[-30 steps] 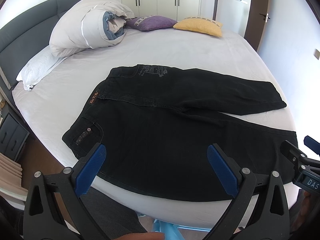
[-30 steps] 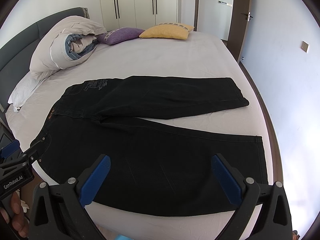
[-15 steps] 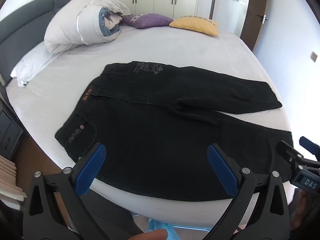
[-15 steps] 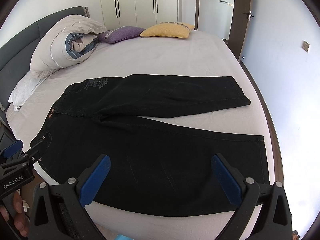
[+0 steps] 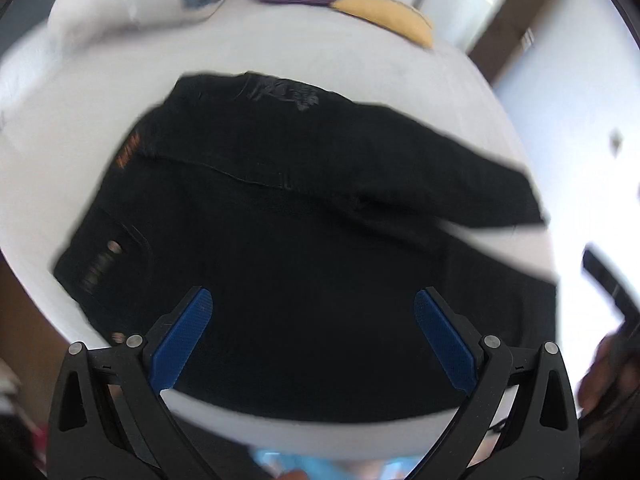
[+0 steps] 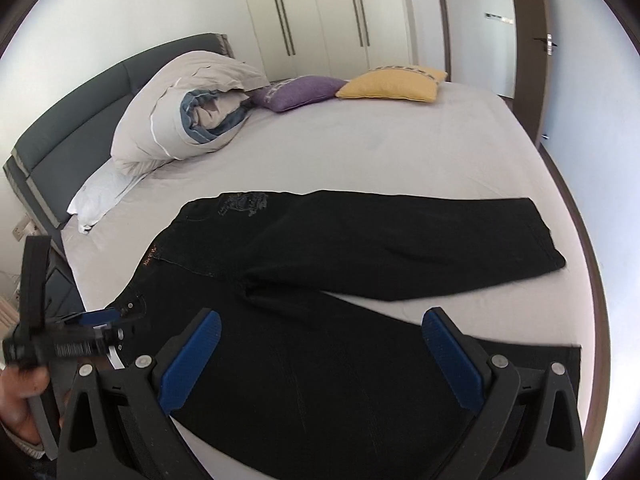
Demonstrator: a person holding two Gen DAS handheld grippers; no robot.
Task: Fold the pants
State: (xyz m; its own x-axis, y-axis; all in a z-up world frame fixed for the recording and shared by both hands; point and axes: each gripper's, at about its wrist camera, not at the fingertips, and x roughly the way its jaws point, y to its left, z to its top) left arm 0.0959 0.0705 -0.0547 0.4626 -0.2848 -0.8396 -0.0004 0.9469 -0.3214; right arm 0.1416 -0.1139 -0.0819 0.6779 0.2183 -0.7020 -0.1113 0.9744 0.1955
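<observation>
Black pants (image 6: pixel 320 280) lie flat on the white bed (image 6: pixel 400 152), waist to the left, legs spread apart to the right. They also fill the blurred left wrist view (image 5: pixel 300 240). My left gripper (image 5: pixel 312 340) is open and empty, low over the near leg by the waist; it also shows in the right wrist view (image 6: pixel 100 320) near the waistband corner. My right gripper (image 6: pixel 320 354) is open and empty over the near leg. The right gripper's body shows blurred at the right edge of the left wrist view (image 5: pixel 608 280).
A rolled duvet (image 6: pixel 192 120) and white pillow (image 6: pixel 100 196) lie at the bed's head by the grey headboard (image 6: pixel 80 120). A purple cushion (image 6: pixel 300 90) and a yellow cushion (image 6: pixel 392 84) lie at the far side. Wardrobe doors (image 6: pixel 320 20) stand behind.
Both grippers have moved forward and down toward the pants. The left wrist view is now motion-blurred and closer to the waist. Both stay open.
</observation>
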